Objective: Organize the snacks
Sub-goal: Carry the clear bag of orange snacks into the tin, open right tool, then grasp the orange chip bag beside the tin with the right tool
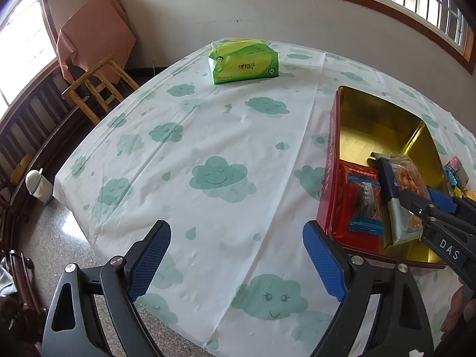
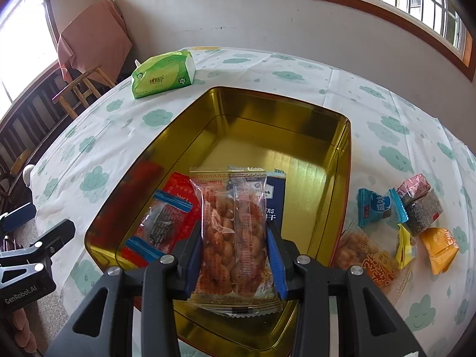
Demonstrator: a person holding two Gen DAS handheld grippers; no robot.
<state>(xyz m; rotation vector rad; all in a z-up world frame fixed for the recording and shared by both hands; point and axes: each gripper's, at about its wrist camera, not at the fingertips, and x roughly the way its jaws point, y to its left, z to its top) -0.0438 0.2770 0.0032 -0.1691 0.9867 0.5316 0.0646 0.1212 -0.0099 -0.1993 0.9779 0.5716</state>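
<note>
here, left to right: the left tongs (image 1: 236,263) hang released over bare bench (image 1: 208,136), waiting; the right tongs (image 2: 235,255) clench a peanut packet (image 2: 232,232) over the tin's (image 2: 324,125) near end, probably to drop it; loose snacks (image 2: 416,214) lie right.

tin (image 2: 342,154): red outside, gold inside, lid off, set on the table | peanut packet (image 2: 233,223): clear wrapper, held upright over the tin's near end | in tin: red packet (image 2: 162,220), dark blue packet (image 2: 275,199) | loose snacks (image 2: 416,211): scattered right of the tin
</note>
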